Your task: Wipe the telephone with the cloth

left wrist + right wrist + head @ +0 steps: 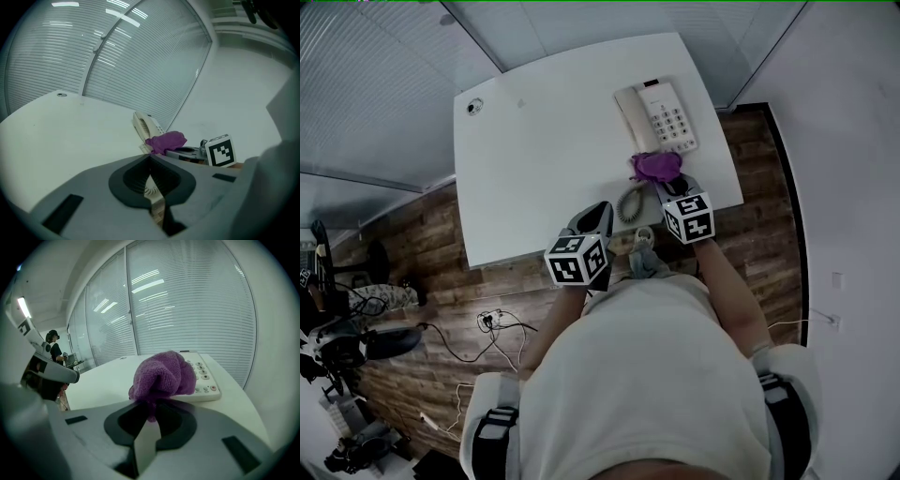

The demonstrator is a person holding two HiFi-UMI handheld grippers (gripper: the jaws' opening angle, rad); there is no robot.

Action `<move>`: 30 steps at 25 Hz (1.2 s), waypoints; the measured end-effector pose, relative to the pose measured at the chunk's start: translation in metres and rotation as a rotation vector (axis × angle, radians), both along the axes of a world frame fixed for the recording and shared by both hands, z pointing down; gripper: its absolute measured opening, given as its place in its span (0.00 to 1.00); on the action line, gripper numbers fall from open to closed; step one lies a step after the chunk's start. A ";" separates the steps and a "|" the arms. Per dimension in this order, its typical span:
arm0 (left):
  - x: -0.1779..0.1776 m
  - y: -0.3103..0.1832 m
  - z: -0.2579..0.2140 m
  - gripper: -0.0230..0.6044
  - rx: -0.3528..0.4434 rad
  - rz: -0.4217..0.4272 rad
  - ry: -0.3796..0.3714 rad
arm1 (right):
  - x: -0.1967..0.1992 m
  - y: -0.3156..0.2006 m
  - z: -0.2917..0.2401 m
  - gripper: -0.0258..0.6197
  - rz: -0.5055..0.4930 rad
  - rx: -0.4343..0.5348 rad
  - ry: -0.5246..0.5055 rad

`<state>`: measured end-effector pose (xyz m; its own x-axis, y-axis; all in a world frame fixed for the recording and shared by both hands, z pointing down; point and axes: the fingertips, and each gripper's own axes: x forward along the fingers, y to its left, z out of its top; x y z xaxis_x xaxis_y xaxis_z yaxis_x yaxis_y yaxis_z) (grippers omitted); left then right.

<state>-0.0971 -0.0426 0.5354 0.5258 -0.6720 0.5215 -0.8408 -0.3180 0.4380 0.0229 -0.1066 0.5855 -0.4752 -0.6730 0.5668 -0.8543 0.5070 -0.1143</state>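
A cream telephone (pixel 657 118) lies on the white table (pixel 544 150) at its right side, handset on the left, keypad (pixel 202 372) on the right. Its coiled cord (pixel 630 202) trails toward the near edge. My right gripper (pixel 668 184) is shut on a bunched purple cloth (pixel 654 166), which hangs just in front of the phone's near end (pixel 164 376). My left gripper (pixel 598 214) is shut and empty over the table's near edge, left of the cord. From the left gripper view the phone (pixel 146 126) and cloth (pixel 165 141) lie ahead to the right.
A small round grommet (pixel 474 107) sits at the table's far left corner. Glass walls with blinds (pixel 140 61) stand behind the table. Wooden floor with cables (pixel 492 328) and equipment (pixel 337 347) lies to the left. A person stands far off (pixel 55 350).
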 end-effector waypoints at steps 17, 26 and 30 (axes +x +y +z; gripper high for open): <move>0.039 -0.049 -0.016 0.07 0.057 0.052 -0.013 | 0.023 0.002 -0.042 0.11 0.022 0.083 -0.040; 0.066 -0.102 -0.018 0.07 0.038 0.003 0.001 | 0.063 -0.025 -0.078 0.11 0.097 0.144 -0.061; 0.077 -0.122 -0.012 0.12 0.022 -0.019 -0.005 | 0.072 -0.040 -0.087 0.11 0.100 0.170 -0.071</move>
